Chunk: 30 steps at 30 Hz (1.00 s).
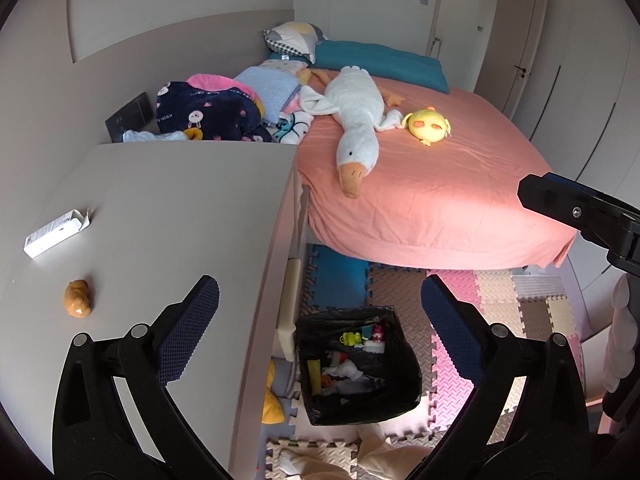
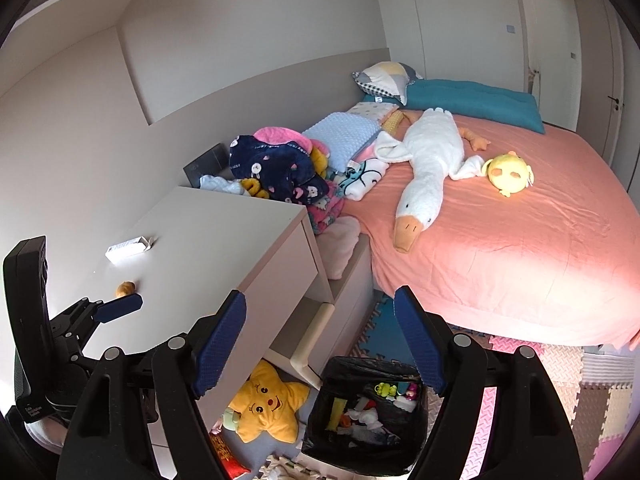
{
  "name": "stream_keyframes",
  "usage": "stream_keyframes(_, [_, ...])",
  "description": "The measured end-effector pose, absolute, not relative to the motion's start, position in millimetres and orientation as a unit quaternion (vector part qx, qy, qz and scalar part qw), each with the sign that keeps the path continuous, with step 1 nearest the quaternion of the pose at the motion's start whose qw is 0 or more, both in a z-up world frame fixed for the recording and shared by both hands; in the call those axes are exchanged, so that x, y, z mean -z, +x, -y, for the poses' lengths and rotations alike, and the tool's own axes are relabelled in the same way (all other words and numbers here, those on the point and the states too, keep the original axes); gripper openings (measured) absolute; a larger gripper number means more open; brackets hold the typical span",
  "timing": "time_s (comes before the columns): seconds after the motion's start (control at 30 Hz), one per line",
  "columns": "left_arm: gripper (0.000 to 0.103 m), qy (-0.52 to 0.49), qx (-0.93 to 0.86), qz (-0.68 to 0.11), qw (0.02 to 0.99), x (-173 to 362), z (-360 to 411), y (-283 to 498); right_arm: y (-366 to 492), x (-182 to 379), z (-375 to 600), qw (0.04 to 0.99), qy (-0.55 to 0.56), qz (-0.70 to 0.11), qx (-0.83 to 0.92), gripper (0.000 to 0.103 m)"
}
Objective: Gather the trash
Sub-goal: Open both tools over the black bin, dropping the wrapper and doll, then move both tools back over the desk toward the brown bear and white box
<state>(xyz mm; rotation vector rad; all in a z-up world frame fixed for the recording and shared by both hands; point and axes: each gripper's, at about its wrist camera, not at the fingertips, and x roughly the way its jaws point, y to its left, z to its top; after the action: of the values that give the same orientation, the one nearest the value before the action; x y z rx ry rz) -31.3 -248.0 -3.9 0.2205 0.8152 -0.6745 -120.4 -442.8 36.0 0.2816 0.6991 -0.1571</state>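
I have both tongs spread wide with nothing between the pads: the left tongs [image 1: 320, 308] hang over the edge of the tabletop [image 1: 180, 200] and the floor beside it, and the right tongs [image 2: 320, 336] hang above the bin, with the left unit visible at the far left of the right wrist view. The black-lined trash bin [image 1: 404, 376] stands on the foam floor mats [image 1: 500, 292], just beside the tabletop's side panel and near the foot of the bed [image 1: 440, 184]. Inside the bin I note a yellow strip, white crumpled pieces, a small green item and a pink-and-white item at the far wall; I cannot identify them further. Two pieces remain on the tabletop, well apart from the bin: a white carton [image 1: 56, 232] with its end flap open, lying flat, and a small brown lump [image 1: 78, 298] nearer me. A yellow star cushion [image 2: 268, 404] lies on the floor just beside the bin
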Motion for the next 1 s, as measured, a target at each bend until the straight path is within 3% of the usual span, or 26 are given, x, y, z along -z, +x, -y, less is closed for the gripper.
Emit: stream_keyframes(1.0, [0.098, 0.057, 0.196, -0.408, 0.89, 15, 112, 27, -21, -28, 321, 0.922, 0.101, -0.373, -0.036, 0.077])
